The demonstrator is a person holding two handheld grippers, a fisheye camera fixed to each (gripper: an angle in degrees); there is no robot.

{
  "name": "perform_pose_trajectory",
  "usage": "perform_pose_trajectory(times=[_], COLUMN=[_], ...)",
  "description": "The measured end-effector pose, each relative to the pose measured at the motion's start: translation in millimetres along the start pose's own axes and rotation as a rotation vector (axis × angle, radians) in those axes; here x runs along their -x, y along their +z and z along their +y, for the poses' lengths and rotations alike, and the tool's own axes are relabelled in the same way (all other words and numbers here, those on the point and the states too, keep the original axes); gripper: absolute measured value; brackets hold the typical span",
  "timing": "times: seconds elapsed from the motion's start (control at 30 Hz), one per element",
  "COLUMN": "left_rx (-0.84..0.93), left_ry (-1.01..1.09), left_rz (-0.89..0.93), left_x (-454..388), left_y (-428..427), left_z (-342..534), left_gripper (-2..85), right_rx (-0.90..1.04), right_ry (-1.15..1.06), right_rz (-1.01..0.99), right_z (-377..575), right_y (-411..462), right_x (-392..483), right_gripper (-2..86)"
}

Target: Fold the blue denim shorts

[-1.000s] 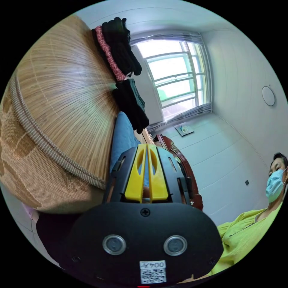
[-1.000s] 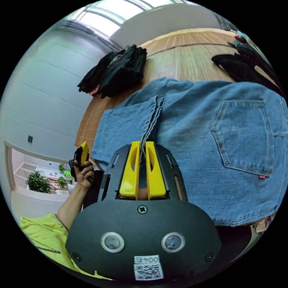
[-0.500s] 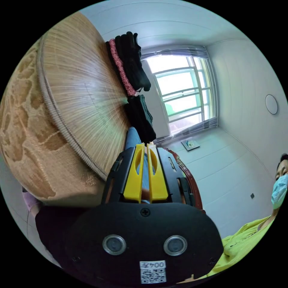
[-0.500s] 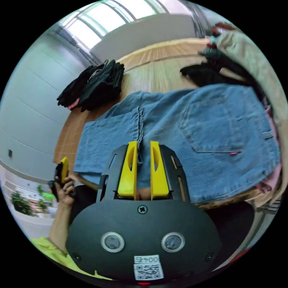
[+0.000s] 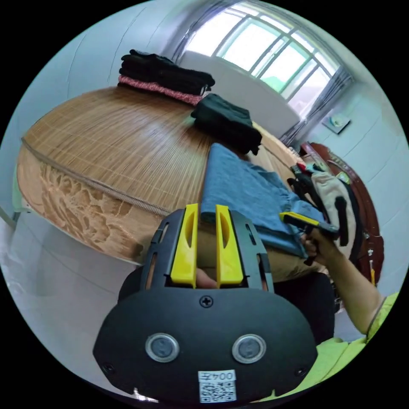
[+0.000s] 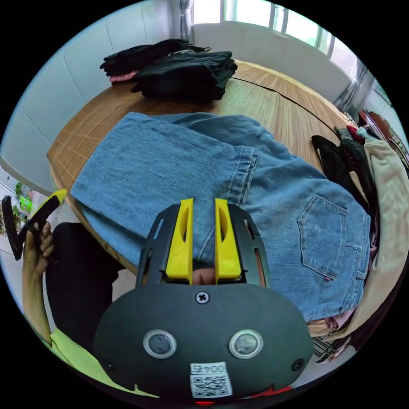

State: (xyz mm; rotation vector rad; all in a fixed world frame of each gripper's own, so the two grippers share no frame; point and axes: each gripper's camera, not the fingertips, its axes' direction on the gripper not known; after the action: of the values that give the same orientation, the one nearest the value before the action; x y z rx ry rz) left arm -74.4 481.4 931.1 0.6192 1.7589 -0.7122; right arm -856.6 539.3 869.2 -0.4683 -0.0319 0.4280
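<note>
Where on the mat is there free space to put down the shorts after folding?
The bamboo mat is bare between the denim shorts, the black stacks and its near edge. A smaller bare strip lies beyond the shorts. It is crowded by the clothes heap.

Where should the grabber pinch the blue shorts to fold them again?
Probably the hem of the shorts, where the folded-over leg ends. That free edge lies flat on top, so the right gripper could come in low from the near side and slide a jaw under.
</note>
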Motion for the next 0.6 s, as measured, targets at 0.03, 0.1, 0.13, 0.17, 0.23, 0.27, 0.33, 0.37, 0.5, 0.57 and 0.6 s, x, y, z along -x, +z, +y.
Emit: perform_pose_trajectory(times=[0.03,0.1,0.13,0.17,0.23,0.27,0.33,0.37,0.5,0.57,0.6], left_rx=[0.008,0.024,0.042,0.063,0.099,0.107,0.098,0.091,0.065,0.049,0.051], left_ry=[0.034,0.111,0.159,0.203,0.245,0.251,0.244,0.235,0.219,0.242,0.250], left_rz=[-0.068,-0.174,-0.237,-0.284,-0.322,-0.334,-0.330,-0.323,-0.287,-0.280,-0.287], left_x=[-13,-35,-49,-61,-73,-78,-82,-83,-88,-97,-100], left_y=[4,11,19,28,41,46,50,51,55,62,64], left_z=[2,7,10,14,19,21,25,27,31,34,34], left_gripper=[7.5,8.2,8.5,8.7,8.6,8.5,8.1,7.8,6.6,5.2,4.9], right_rx=[0.020,0.058,0.062,0.064,0.060,0.056,0.048,0.042,0.036,0.033,0.031], right_ry=[0.002,-0.026,-0.032,-0.041,-0.033,-0.025,-0.026,-0.035,-0.028,-0.029,-0.030], right_rz=[-0.004,0.007,0.011,0.018,0.013,0.008,0.016,0.028,0.021,0.017,0.018], right_z=[-4,-16,-18,-20,-23,-24,-25,-26,-29,-30,-30], right_y=[-1,-4,-5,-6,-9,-11,-13,-14,-19,-21,-22], right_x=[1,8,10,13,15,16,20,23,25,26,26], right_gripper=[8.6,8.6,8.6,8.6,8.6,8.6,8.6,8.6,8.6,8.6,8.6])
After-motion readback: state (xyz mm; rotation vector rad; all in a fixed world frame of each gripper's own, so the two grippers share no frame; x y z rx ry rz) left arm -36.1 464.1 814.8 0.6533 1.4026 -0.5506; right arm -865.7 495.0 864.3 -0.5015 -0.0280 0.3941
